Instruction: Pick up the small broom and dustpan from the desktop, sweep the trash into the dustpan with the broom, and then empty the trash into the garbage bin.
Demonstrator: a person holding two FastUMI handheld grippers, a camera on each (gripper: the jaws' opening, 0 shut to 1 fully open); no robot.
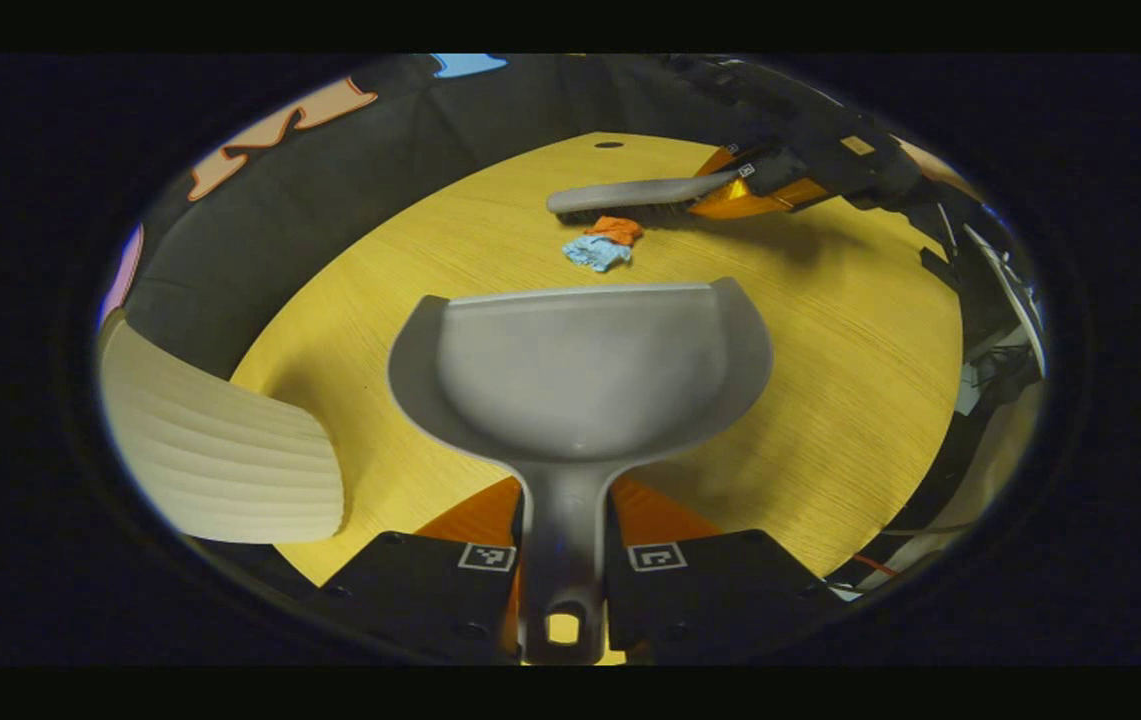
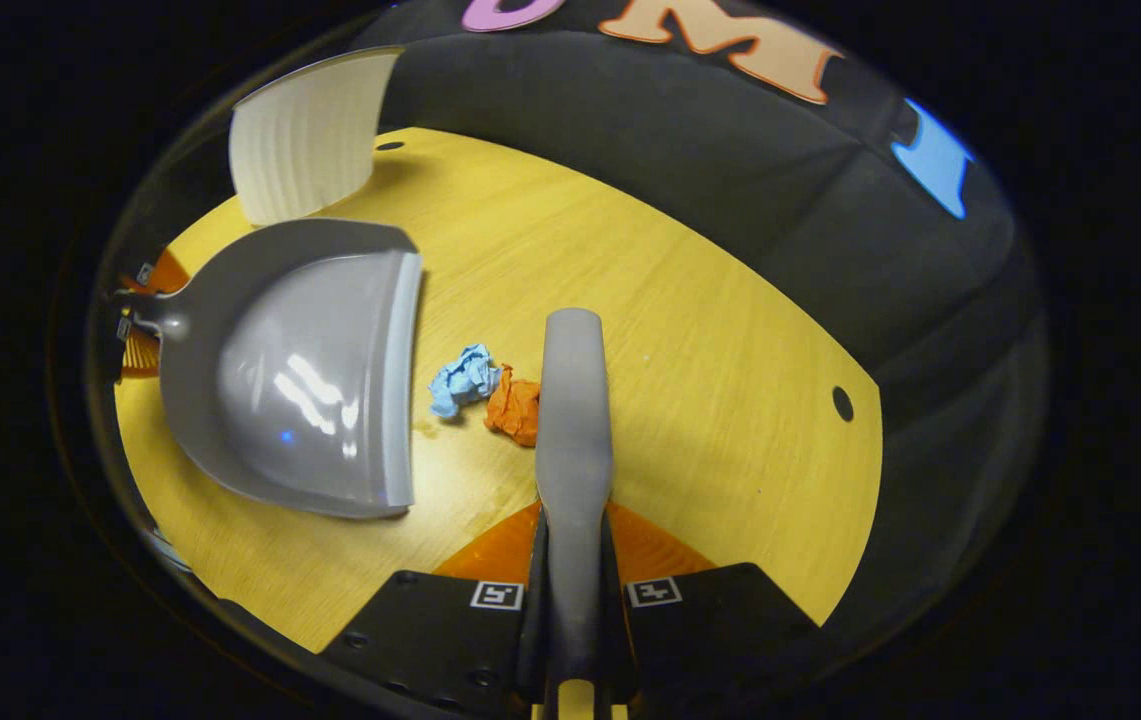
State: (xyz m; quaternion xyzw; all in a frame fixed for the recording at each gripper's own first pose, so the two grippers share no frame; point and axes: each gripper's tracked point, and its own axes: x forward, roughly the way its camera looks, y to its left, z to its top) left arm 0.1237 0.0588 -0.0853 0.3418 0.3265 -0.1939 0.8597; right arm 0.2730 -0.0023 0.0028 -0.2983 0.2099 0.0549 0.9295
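Note:
My left gripper (image 1: pixel 563 520) is shut on the handle of the grey dustpan (image 1: pixel 580 370), whose open lip faces the trash. Beyond that lip lie two crumpled paper balls, one blue (image 1: pixel 596 252) and one orange (image 1: pixel 616 229). My right gripper (image 2: pixel 573 535) is shut on the grey broom (image 2: pixel 573 400), which reaches forward just right of the orange ball (image 2: pixel 515 408) and touches it. The blue ball (image 2: pixel 463 379) sits between the broom and the dustpan (image 2: pixel 300 370). In the left gripper view the broom (image 1: pixel 635 195) lies behind the trash, held by the right gripper (image 1: pixel 742 182).
A white ribbed garbage bin (image 1: pixel 220 450) stands at the table's edge beside the dustpan, also seen as the bin (image 2: pixel 305 135) in the right gripper view. The yellow wooden tabletop (image 1: pixel 830 380) has a small dark hole (image 2: pixel 842 403). Cables hang off the table's side (image 1: pixel 1000 350).

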